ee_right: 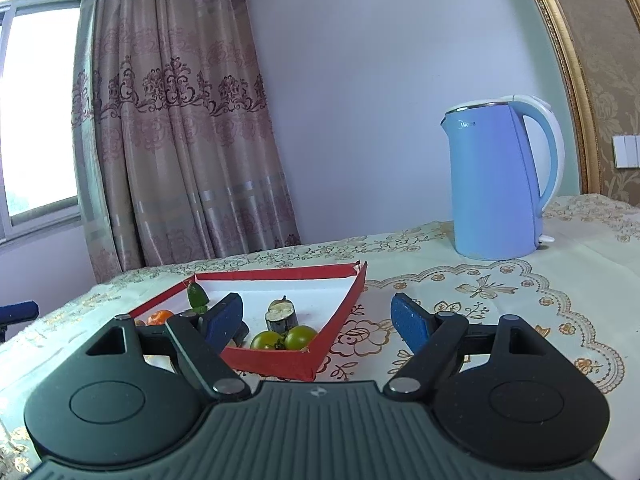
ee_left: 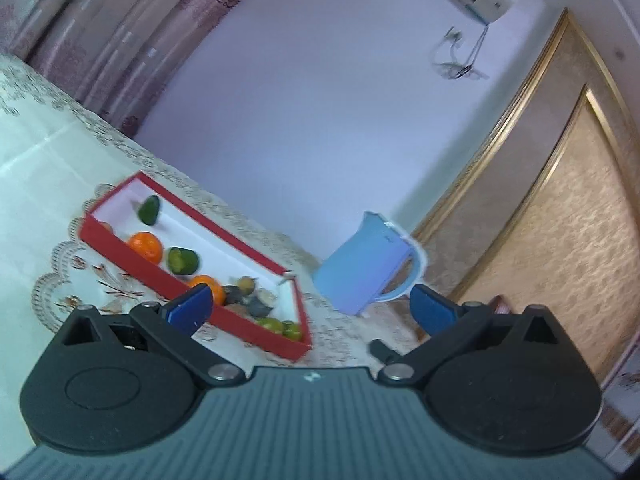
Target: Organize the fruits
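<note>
Room: pale lilac wall [ee_right: 360,100], patterned pink curtain [ee_right: 172,120] at the left beside a bright window [ee_right: 36,112], gold-framed panel [ee_right: 560,60] at the right.
Surface: table under a cream embroidered tablecloth [ee_right: 500,292] with floral lace edging.
Fruit tray: shallow red cardboard tray with a white floor [ee_left: 120,240] [ee_right: 340,312], on the cloth left of centre in both views.
Fruit, left wrist view, left to right: green fruit [ee_left: 149,209] at the far end; orange citrus [ee_left: 146,245]; second green fruit [ee_left: 182,261]; another orange [ee_left: 208,286] partly behind a fingertip; dark pieces [ee_left: 256,304]; two small yellow-green fruits [ee_left: 280,327] in the near corner.
Left gripper [ee_left: 314,308]: blue-padded fingers spread wide, holding nothing, raised and tilted above the tray's near end.
Right gripper [ee_right: 318,320]: fingers wide apart, empty, low by the tray's near corner.
Kettle: light blue plastic electric kettle [ee_right: 496,184] [ee_left: 366,264], upright on the cloth, well right of the tray.
</note>
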